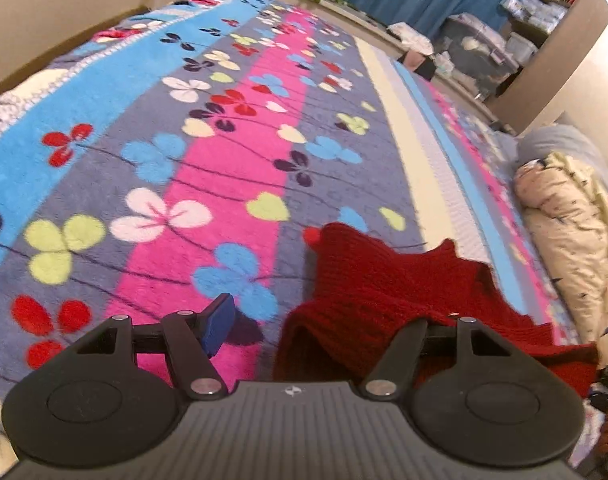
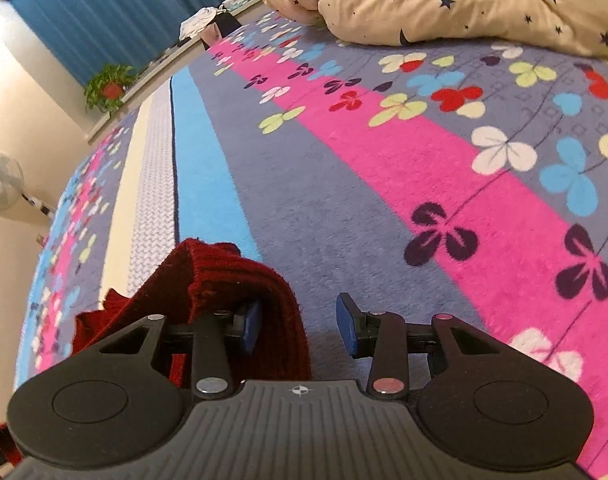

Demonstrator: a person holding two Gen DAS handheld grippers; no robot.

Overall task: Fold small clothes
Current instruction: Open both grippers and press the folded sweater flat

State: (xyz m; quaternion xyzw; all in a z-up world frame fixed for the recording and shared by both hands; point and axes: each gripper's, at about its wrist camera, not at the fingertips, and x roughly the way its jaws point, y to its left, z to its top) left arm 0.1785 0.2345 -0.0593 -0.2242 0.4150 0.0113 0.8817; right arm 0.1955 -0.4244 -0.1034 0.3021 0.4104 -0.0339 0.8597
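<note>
Hidden: you cannot see left gripper's right pad; red sweater covers it.
Count: one sweater, on blanket, 5 o'clock.
Left gripper: grip undeterminable.
Right gripper: gaping, sweater draped over left finger, nothing pinched.

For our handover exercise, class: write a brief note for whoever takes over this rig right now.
Left gripper: open, one finger hidden under the red knit garment, the other clear.
Right gripper: open, one finger under the garment's edge, the other free.
Garment lies bunched on the flowered blanket.
Done: no finished fold visible.
Left to do: grip and fold it.
</note>
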